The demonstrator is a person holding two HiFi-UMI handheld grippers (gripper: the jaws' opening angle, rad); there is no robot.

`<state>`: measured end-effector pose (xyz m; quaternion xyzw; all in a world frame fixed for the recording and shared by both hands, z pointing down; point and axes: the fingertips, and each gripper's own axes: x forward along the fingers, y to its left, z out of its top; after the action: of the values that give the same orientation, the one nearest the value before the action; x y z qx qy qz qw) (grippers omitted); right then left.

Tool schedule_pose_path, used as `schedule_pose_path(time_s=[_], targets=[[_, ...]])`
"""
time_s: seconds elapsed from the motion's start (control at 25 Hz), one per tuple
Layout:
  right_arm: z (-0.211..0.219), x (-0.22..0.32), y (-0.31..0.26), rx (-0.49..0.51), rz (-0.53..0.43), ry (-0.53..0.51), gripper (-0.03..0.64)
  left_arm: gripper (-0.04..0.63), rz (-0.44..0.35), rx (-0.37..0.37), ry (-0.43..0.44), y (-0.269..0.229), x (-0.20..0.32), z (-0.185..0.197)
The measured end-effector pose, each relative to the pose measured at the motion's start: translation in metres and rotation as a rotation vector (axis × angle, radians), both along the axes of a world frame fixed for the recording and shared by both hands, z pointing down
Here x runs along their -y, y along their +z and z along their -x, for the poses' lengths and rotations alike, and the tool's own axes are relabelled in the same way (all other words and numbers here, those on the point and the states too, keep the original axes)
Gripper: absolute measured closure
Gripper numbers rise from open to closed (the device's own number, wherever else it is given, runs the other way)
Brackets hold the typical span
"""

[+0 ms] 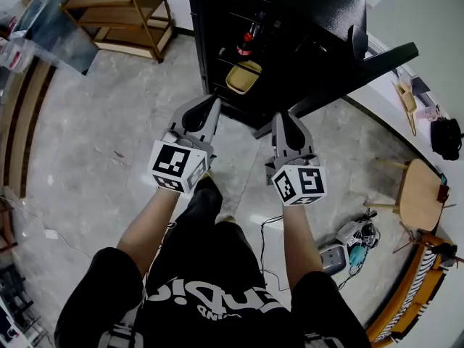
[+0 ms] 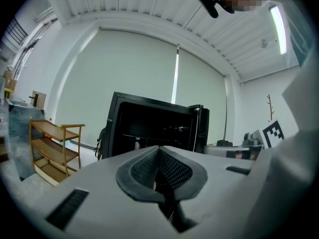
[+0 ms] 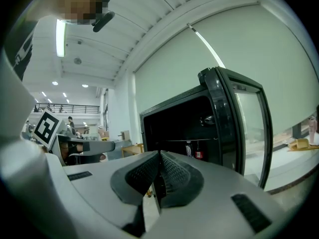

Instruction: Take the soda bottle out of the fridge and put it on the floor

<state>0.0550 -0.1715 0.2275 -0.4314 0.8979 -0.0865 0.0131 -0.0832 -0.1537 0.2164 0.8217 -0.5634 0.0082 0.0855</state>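
Hidden: bottle (image 1: 247, 40) body lost in dark fridge (image 1: 304, 6); red label shows.
Bottle: far, inside fridge, above bowl (image 1: 243, 77); looks upright, axis vert.
L gripper (image 1: 212, 106): clenched, empty.
R gripper (image 1: 281, 120): clenched, empty.

Right tongs (image 3: 159, 152) pressed together, empty; open fridge (image 3: 172, 126) ahead, glass door (image 3: 249, 128) swung right, soda bottle (image 3: 198, 154) on shelf

I count one fridge (image 1: 304, 6), with one soda bottle (image 1: 247, 40) and one yellow dish (image 1: 243, 77) inside it. Elsewhere I see one wooden shelf rack (image 1: 119, 13) of three tiers, one round wooden table (image 1: 419, 193) and one black bag (image 1: 444, 138). I have two grippers in view, the left gripper (image 1: 210, 106) and the right gripper (image 1: 284, 119).
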Motion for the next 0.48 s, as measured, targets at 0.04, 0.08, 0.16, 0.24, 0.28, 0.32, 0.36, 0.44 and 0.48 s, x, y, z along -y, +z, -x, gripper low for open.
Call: schedule_pose_path(time_s=[0.04,0.08,0.16,0.24,0.28,0.32,0.36,0.44,0.48], targets=[[0.001,0.0,0.002,0.005,-0.003,-0.004,0.594,0.589,0.001,-0.004,-0.001,0.003,-0.001,0.0],[0.003,0.0,0.004,0.009,-0.007,-0.008,0.594,0.589,-0.001,-0.005,-0.003,0.006,-0.003,0.0],[0.007,-0.001,0.008,0.011,-0.013,-0.02,0.592,0.589,-0.008,-0.005,-0.004,0.012,-0.004,0.002],[0.013,0.0,0.016,0.002,-0.005,-0.041,0.561,0.589,-0.011,-0.007,-0.005,0.017,-0.004,0.004],[0.017,-0.001,0.02,-0.003,0.004,-0.054,0.523,0.589,-0.012,-0.007,-0.005,0.02,-0.003,0.005],[0.021,-0.001,0.025,-0.007,0.012,-0.067,0.498,0.589,-0.013,-0.007,-0.005,0.022,-0.003,0.006],[0.025,-0.001,0.028,-0.009,0.016,-0.079,0.476,0.589,-0.013,-0.007,-0.004,0.025,-0.002,0.007],[0.032,-0.001,0.034,0.0,0.012,-0.104,0.37,0.589,-0.017,-0.008,0.002,0.03,0.001,0.006],[0.035,0.0,0.036,0.013,0.009,-0.115,0.314,0.589,-0.02,-0.008,0.005,0.032,0.003,0.005]])
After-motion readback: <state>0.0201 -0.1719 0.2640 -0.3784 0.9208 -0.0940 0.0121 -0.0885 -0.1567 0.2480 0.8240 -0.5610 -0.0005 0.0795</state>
